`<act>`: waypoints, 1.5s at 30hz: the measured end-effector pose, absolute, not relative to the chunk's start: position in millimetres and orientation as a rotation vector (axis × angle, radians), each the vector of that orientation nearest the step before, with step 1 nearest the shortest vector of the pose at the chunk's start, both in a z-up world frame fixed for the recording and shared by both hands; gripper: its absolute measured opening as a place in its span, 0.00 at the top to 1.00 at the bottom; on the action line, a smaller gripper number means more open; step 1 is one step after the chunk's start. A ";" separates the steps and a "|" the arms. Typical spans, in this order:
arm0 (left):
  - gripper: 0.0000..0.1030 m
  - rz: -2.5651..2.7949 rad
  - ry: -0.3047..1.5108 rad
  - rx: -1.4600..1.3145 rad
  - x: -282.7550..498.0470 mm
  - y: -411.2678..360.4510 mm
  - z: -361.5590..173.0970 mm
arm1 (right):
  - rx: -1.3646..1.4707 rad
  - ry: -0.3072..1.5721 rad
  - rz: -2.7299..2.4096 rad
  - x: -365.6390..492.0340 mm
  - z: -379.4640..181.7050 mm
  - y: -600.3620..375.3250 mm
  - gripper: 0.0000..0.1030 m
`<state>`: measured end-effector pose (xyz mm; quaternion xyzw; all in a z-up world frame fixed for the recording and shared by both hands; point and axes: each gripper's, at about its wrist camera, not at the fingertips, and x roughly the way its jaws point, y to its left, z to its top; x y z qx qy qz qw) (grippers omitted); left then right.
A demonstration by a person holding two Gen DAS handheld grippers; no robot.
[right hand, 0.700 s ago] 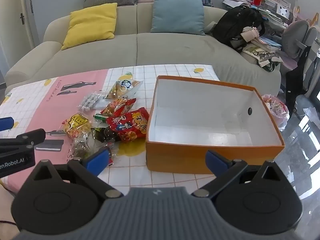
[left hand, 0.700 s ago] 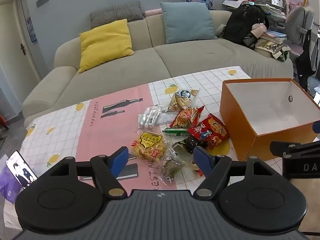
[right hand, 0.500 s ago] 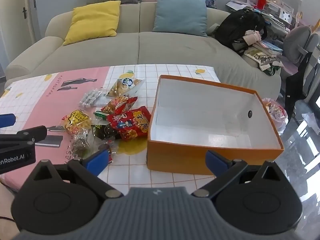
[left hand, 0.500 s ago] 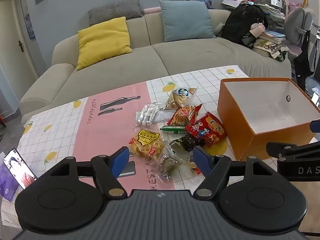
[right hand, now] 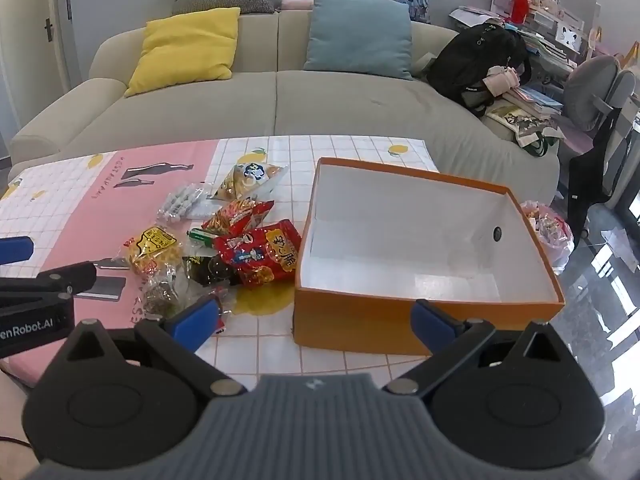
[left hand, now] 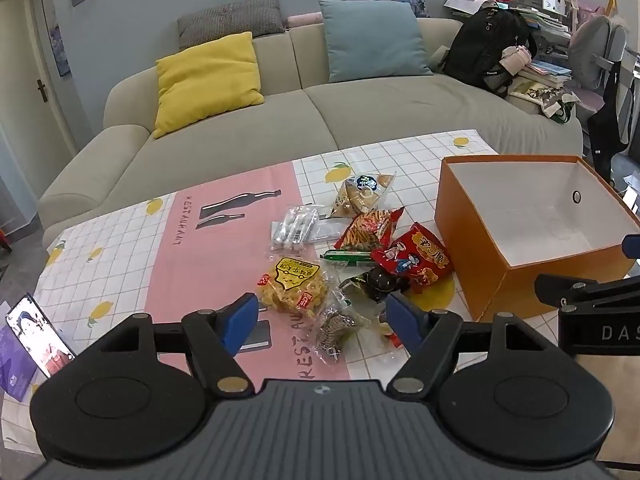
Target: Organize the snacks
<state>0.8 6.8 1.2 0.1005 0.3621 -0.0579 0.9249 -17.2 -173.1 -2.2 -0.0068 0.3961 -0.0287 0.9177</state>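
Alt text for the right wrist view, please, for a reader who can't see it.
The open right gripper hangs over a table, holding nothing, facing an empty orange box with a white inside. Left of the box lies a pile of snack packets on a pink and lemon-print cloth. The left gripper pokes in at the left edge; a sofa stands behind.

Phone (left hand: 38,334) (lower end) behind tool

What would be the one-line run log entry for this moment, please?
stage: start | left gripper: open, empty | right gripper: open, empty | snack packets: heaped on tablecloth | orange box: empty
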 end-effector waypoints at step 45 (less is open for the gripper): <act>0.17 -0.122 0.756 0.202 -1.7 2.4 -2.2 | -0.029 0.798 -0.102 -15.5 -2.4 -167.5 0.03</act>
